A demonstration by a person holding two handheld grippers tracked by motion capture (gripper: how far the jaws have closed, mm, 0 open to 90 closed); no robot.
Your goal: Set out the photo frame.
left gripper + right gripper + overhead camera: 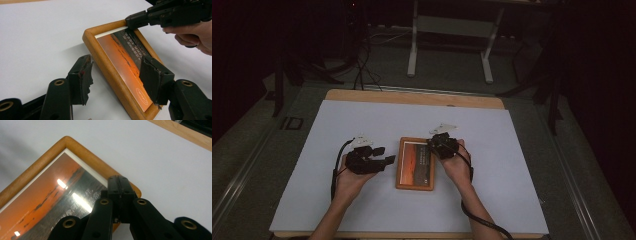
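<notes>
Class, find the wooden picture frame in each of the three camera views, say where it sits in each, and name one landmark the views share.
High view: the picture frame lies mid-table on the white sheet, between the two hands.
Left gripper view: it runs from top centre to the lower right, between that gripper's jaws.
Right gripper view: it fills the left and lower half, its corner under the closed jaws.
Shared landmark: the orange sunset photo inside the frame.

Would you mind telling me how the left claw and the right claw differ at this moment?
The left claw is open, its jaws straddling the near long edge of the wooden picture frame; the right claw is shut, jaws pressed together. The left sits at the frame's side, while the right rests its tip on a far corner. Both are black, hand-held, and at the same frame.
</notes>
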